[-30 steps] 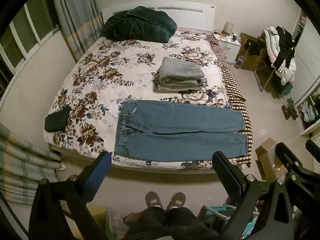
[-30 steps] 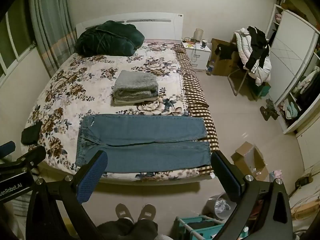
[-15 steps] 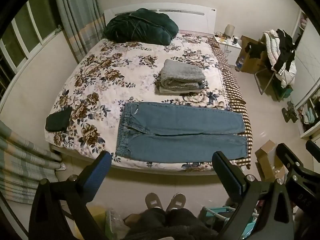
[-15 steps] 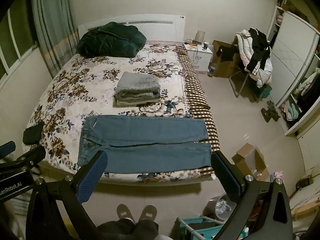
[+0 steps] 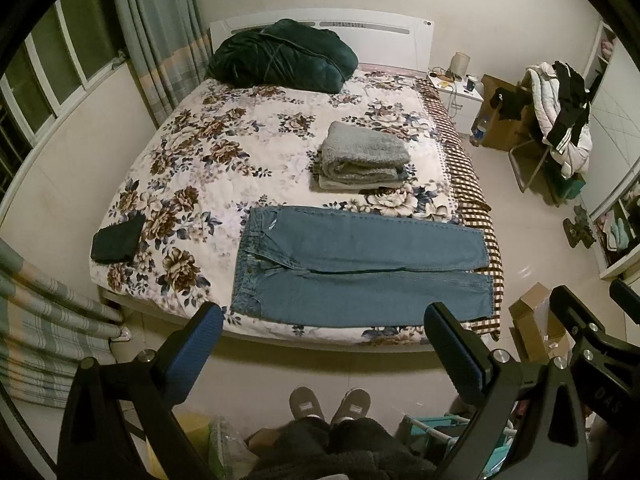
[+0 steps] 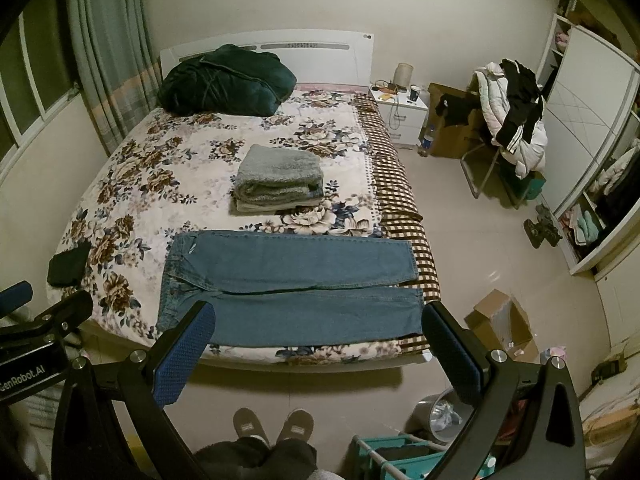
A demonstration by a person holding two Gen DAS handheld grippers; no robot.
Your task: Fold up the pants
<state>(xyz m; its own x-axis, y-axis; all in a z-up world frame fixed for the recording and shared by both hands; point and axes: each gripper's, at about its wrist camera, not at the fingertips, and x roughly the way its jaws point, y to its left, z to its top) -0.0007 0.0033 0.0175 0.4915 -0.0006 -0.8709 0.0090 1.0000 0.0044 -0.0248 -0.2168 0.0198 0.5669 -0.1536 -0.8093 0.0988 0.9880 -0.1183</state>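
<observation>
Blue jeans [image 5: 360, 268] lie flat and spread out along the near edge of the floral bed [image 5: 200, 152], waist to the left, legs to the right; they also show in the right wrist view [image 6: 292, 284]. My left gripper [image 5: 322, 320] is open and empty, held in the air short of the bed's front edge. My right gripper [image 6: 316, 318] is open and empty too, at about the same height to the right. Neither touches the jeans.
A stack of folded grey cloth [image 5: 362, 158] sits behind the jeans. A dark green duvet [image 5: 280, 56] lies at the headboard, a small black item [image 5: 118, 238] at the bed's left edge. A cardboard box [image 6: 502, 322] and bins [image 6: 394, 456] stand on the floor to the right.
Both grippers have drifted slightly, so the bed and jeans sit a little lower in both views. The jeans have not moved and both grippers stay open.
</observation>
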